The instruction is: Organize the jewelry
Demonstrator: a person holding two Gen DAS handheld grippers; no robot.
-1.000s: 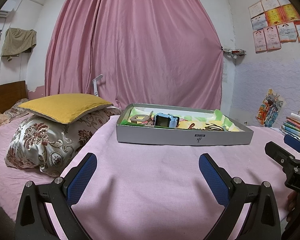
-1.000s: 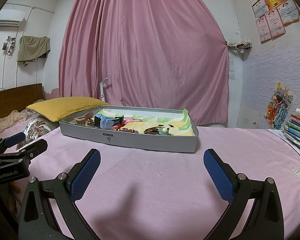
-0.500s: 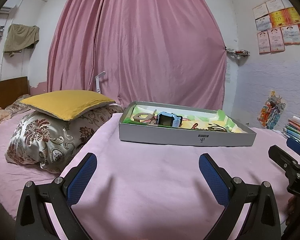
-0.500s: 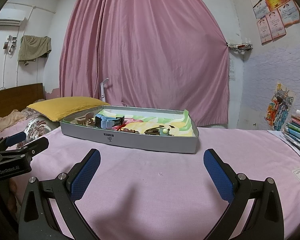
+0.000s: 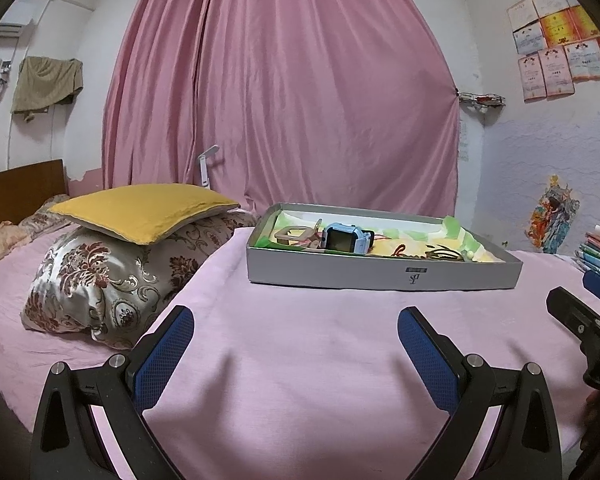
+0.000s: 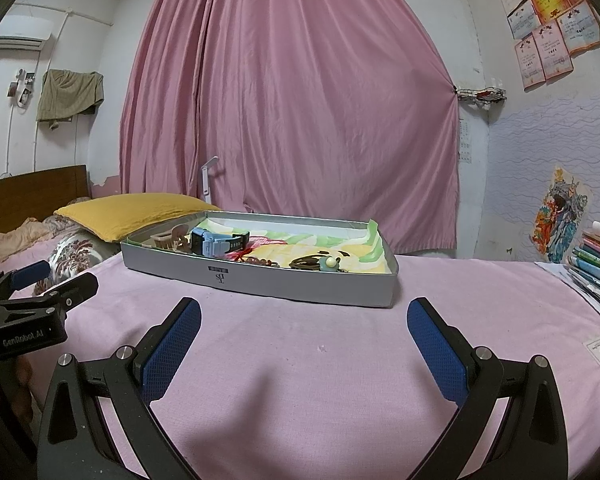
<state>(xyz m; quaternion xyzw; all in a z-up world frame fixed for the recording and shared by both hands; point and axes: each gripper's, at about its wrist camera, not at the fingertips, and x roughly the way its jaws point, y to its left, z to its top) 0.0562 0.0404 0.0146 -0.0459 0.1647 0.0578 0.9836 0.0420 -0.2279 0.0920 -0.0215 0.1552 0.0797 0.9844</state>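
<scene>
Sitting on the pink bedspread (image 5: 300, 360) ahead of me, the shallow grey cardboard tray (image 5: 384, 276) holds all the jewelry I can make out: a pale-blue square-faced watch (image 5: 346, 239) near its left end, a beige open-framed hair clip (image 5: 294, 234) just beside it, a red cord (image 6: 240, 255) and a dark coil of bands with a small pale-green bead (image 6: 327, 263) toward the right, all lying on a green-and-yellow lining. Nothing lies on the spread between the tray and my tools.

My left gripper (image 5: 296, 344) hangs low over the bedspread with its blue-padded fingers spread wide and nothing between them. My right gripper (image 6: 304, 334) is the same: fingers wide apart, holding nothing, aimed at the tray's long front wall.

Little has changed over the last second. In the left view the tray now sits slightly further right and a touch larger, so I have drifted that tool a little; the right view is nearly unchanged. The pieces in the tray have not moved. For the task that means no progress either way: with everything already inside the tray, this could be the pieces waiting to be sorted, or the sorting finished.

Further out, a yellow cushion (image 5: 140, 210) rests on a floral pillow (image 5: 100, 280) to the left, stacked books (image 6: 596, 256) sit at the right, and a pink curtain (image 5: 284, 100) hangs behind.
</scene>
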